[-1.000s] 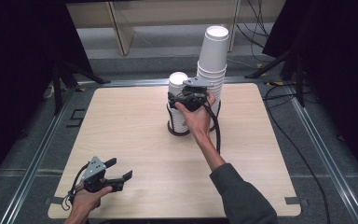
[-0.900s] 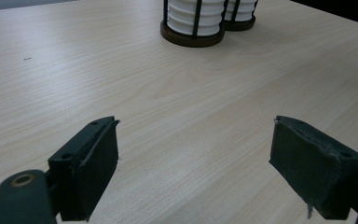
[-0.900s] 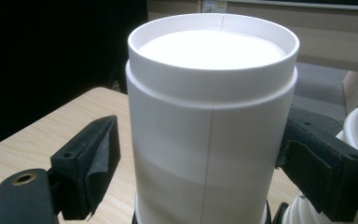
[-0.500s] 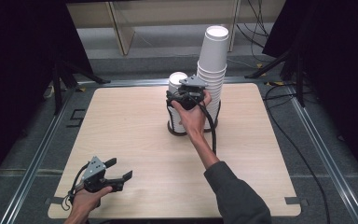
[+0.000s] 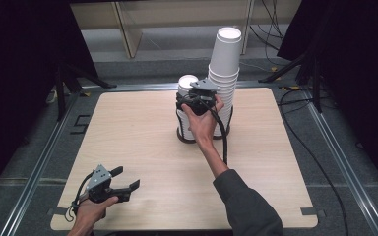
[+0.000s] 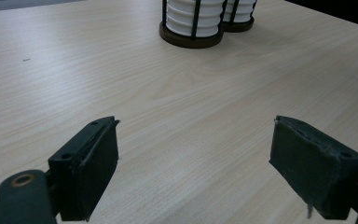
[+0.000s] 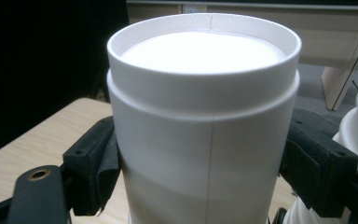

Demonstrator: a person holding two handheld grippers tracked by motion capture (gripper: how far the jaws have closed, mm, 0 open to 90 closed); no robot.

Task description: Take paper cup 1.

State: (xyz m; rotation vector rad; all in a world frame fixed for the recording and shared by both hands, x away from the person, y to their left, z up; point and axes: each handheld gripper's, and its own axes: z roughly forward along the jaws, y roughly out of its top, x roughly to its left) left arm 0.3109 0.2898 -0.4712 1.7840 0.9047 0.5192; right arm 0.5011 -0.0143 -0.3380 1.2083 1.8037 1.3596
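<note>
Between the right gripper (image 7: pixel 205 163) jaws, clamped on both sides, sits the top paper cup (image 7: pixel 205 121), upside down on the short stack in the wire holder (image 5: pixel 183 137), beside the taller stack (image 5: pixel 225 64). Probably light, thin-walled, crushable: grip gently below the rolled base rim. Left gripper (image 6: pixel 193 172) rests apart, jaws spread on nothing.

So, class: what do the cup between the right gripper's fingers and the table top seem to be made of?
Cup: probably paper, matt white; a straight vertical seam runs down its side and its bottom is recessed inside a rim. Table top: pale wood or a wood-look laminate, smooth, with grain lines; which one is unclear.
</note>
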